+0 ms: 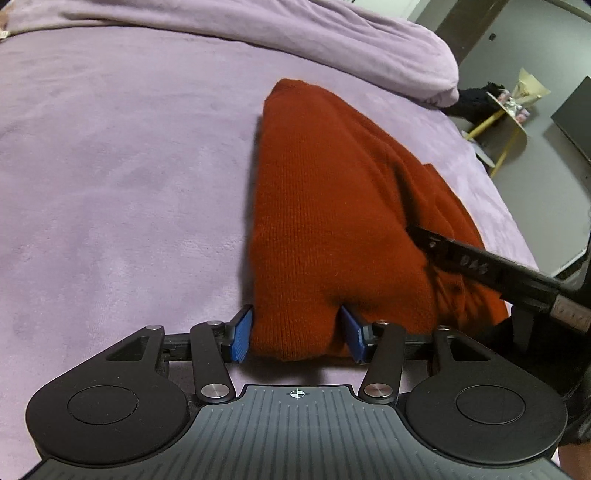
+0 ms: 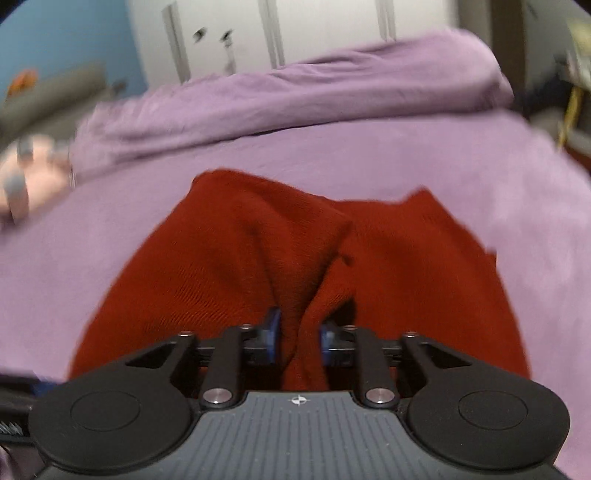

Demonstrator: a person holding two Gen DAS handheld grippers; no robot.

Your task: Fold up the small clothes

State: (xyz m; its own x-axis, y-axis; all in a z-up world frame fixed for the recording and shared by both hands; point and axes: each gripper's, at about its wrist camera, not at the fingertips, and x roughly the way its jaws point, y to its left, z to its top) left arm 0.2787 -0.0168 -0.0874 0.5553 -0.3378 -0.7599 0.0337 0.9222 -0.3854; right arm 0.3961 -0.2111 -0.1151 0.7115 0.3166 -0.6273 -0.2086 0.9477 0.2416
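A lilac bedsheet (image 1: 110, 166) spreads wide, a rumpled blanket (image 1: 332, 33) at its far edge. On it lies the rust-red knit garment (image 1: 332, 206), partly folded. The left gripper (image 1: 297, 334) clamps the thick near fold. The right gripper (image 2: 299, 334) pinches a raised ridge of the knit.

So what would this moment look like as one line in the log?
left gripper: gripping red knit garment | right gripper: around a fold, grip unclear | surface: purple bedspread
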